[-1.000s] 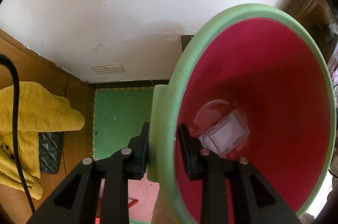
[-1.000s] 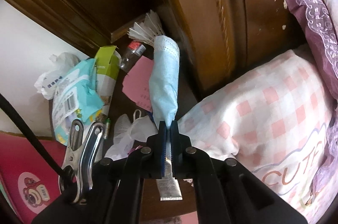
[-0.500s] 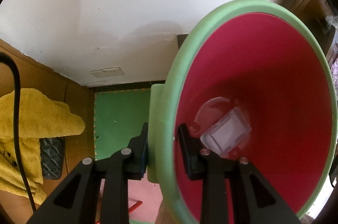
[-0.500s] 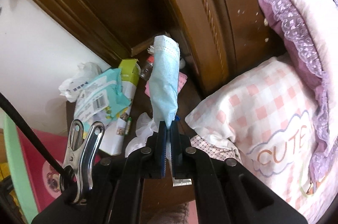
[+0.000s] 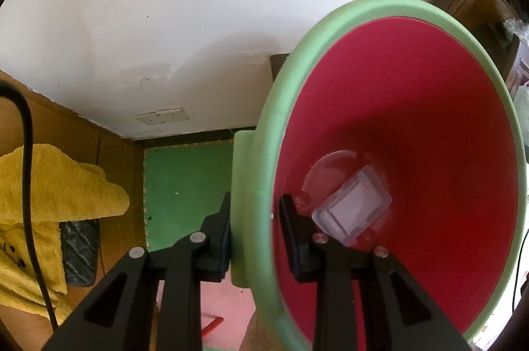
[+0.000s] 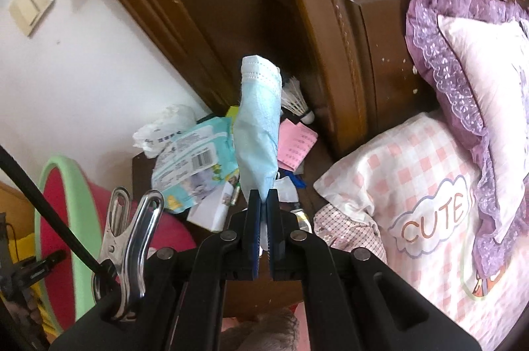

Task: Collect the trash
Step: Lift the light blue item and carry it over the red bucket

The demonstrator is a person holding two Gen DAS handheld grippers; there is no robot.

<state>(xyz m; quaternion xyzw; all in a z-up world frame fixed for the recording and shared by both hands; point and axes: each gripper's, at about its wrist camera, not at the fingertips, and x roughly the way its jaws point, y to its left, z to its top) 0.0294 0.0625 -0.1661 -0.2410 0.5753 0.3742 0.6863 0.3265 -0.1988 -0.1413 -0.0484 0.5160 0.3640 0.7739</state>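
Up comes the right gripper (image 6: 263,202), pulling clear of the cluttered dark wooden nightstand (image 6: 142,165), jaws pinched tight on a crumpled pale-blue face mask (image 6: 258,132) that sticks up beyond them. Left gripper (image 5: 254,225) holds steady, clamped on the green-rimmed red plastic bin (image 5: 264,132); a clear plastic packet (image 5: 352,208) lies inside.

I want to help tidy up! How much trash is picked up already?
One clear plastic piece already lies in the bin, held by the left hand-held gripper. The right hand-held gripper holds a blue face mask. Wrappers and papers remain on the nightstand.
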